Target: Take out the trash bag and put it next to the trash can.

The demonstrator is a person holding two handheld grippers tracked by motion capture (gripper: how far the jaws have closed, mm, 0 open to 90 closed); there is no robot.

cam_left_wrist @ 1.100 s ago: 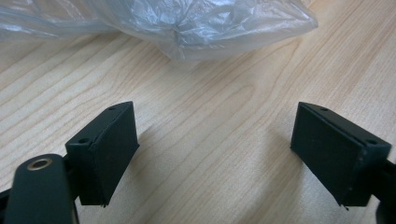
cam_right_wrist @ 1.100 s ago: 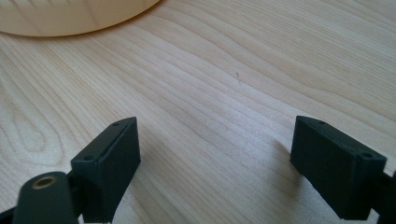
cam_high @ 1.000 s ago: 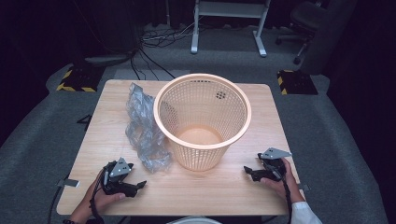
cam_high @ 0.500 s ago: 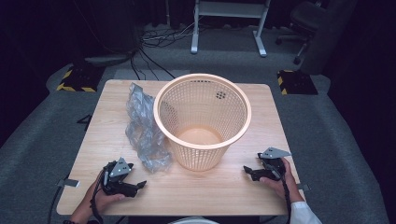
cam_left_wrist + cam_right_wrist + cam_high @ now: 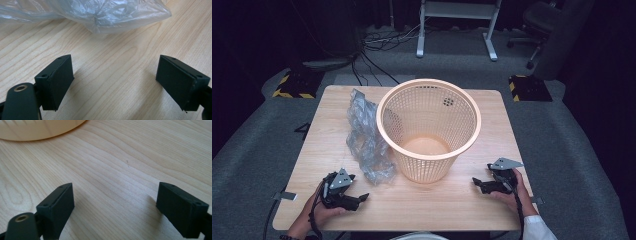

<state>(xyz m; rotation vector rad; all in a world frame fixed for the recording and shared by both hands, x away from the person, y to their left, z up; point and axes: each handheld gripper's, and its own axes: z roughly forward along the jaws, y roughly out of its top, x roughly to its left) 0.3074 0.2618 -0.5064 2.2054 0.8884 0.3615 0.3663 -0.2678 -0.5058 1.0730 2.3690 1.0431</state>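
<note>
While both hands rest at the near edge of the wooden table (image 5: 312, 150), the left gripper (image 5: 357, 200) and the right gripper (image 5: 476, 184) each hold their jaws wide apart over bare wood, gripping nothing. A crumpled clear plastic bag (image 5: 366, 140) lies left of centre, touching the left side of the upright peach mesh basket (image 5: 428, 131) in the middle. The bag's near end sits just beyond the left gripper, apart from it.

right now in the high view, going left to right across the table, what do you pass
left claw → crumpled clear plastic bag → peach mesh basket → right claw, all on the wooden table
</note>
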